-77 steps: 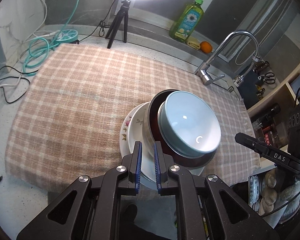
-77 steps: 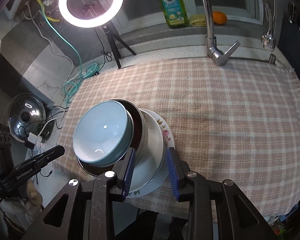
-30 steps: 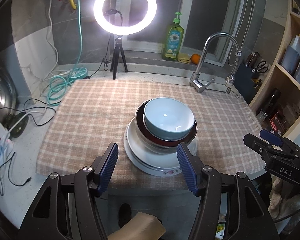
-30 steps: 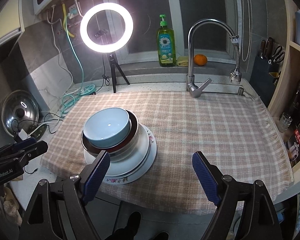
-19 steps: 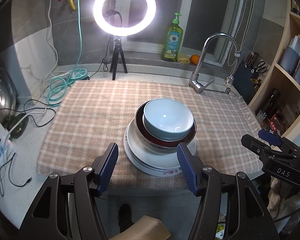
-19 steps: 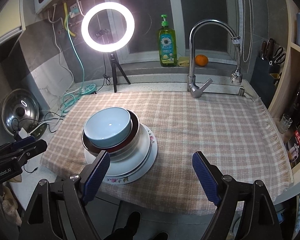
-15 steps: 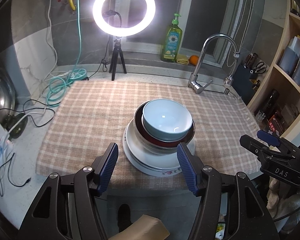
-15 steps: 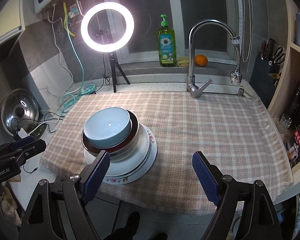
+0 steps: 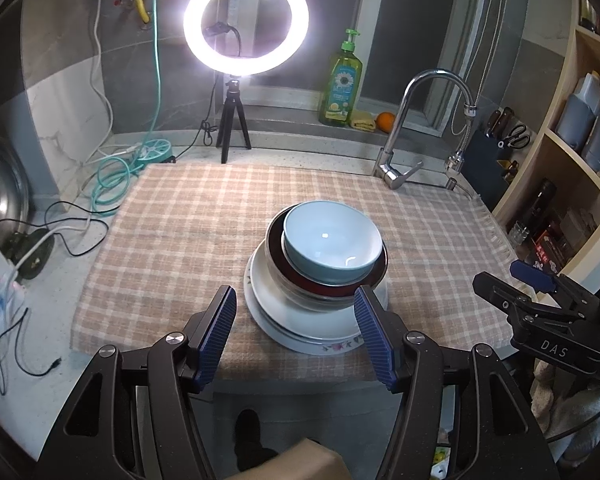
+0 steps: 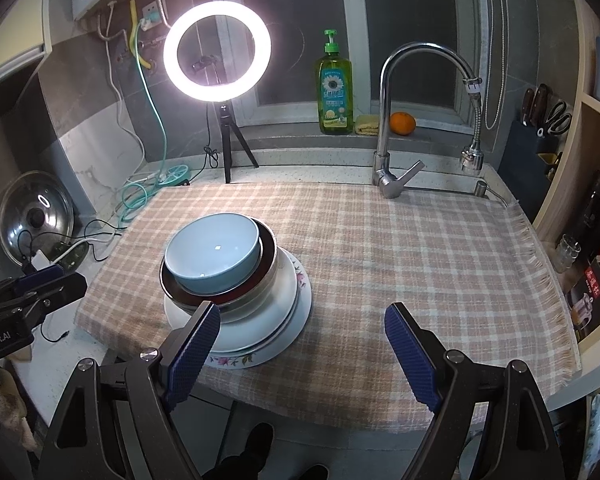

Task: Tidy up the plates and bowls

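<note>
Pulled back from the stack [image 9: 316, 280] since earlier, both grippers, left [image 9: 296, 334] and right [image 10: 300, 350], hovering released and empty before it on the cloth [image 9: 180, 240]; stacking seeming done, next likely just retreating or checking alignment.

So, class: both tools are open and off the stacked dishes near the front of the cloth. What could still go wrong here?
1. The light blue bowl sits off-centre in the dark-lined bowl, so a nudge might tip it.
2. The plates lie near the front edge of the checked cloth; a tug on the cloth could drag them off.
3. The left tool hangs near the stack and could bump it.
</note>
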Demonstrator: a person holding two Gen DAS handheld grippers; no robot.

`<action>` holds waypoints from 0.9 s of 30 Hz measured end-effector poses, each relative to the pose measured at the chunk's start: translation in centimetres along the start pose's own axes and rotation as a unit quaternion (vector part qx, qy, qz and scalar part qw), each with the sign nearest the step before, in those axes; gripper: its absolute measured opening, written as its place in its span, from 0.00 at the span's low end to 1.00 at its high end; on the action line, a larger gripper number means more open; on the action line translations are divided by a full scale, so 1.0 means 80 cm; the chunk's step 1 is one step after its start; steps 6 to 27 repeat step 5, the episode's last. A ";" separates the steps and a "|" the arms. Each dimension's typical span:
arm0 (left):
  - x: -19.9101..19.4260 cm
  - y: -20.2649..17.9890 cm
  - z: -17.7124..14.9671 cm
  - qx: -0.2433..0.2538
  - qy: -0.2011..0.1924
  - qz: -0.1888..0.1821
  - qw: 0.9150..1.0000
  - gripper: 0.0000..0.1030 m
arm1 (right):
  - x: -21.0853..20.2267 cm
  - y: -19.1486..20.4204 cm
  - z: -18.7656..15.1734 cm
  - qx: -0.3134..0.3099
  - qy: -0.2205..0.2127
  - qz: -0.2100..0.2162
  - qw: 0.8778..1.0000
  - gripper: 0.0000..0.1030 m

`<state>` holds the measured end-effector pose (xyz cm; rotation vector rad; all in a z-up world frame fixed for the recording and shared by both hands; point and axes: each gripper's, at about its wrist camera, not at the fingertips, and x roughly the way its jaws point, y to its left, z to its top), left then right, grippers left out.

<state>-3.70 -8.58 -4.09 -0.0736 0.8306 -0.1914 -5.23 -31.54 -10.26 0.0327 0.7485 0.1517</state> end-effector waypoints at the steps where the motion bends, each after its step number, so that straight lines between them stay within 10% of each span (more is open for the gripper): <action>1: 0.000 0.001 0.000 -0.001 -0.001 -0.001 1.000 0.59 | 0.001 -0.001 0.000 0.002 0.001 0.000 1.000 0.79; 27: 0.001 0.003 0.000 -0.002 0.002 -0.001 1.000 0.65 | 0.004 -0.004 0.000 0.005 0.004 0.001 1.000 0.79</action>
